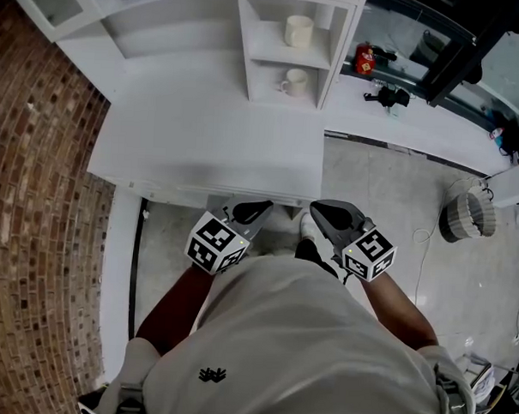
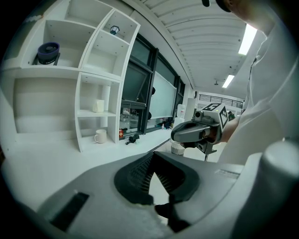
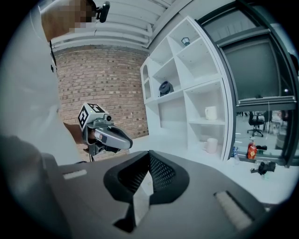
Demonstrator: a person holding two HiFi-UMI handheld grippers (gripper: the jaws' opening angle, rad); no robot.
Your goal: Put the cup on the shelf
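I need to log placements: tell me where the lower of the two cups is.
Head view, top centre: the lower cup stands in the bottom compartment of the white shelf, directly under the other cup.

The left claw [image 2: 152, 158] fills the foreground, its jaws shut together with nothing between them. Beyond it a white shelf [image 2: 78, 112] stands on the white bench [image 2: 42, 161]. A handled cup [image 2: 100, 136] sits in the shelf's lowest narrow compartment and a plain cup [image 2: 98, 106] in the one above. A dark blue pot [image 2: 48, 52] sits in the shelf's upper left bay. The right claw [image 2: 180, 134] hangs right of the shelf
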